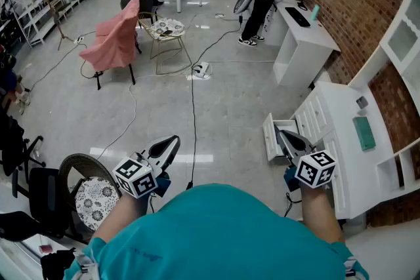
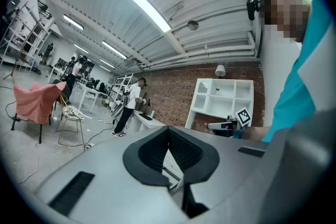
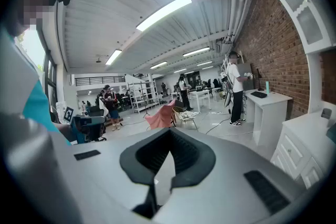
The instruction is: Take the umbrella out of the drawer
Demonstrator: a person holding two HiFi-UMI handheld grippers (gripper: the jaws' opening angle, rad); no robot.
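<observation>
Teal short-sleeved shirt [image 1: 216,233]. Grey shells and black pads [image 3: 199,157] on left gripper [image 1: 165,146] and right gripper [image 1: 291,140]. Each carries a white cube [image 1: 136,177] with black square markers.

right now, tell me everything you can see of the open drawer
The open drawer is white and looks like painted wood. It is pulled out of the front of the white cabinet that stands against the brick wall, and it juts over the grey floor; the drawer fronts beside it are shut. The right gripper, jaws shut and empty, covers part of its inside in the head view, so neither contact nor any contents can be made out.
</observation>
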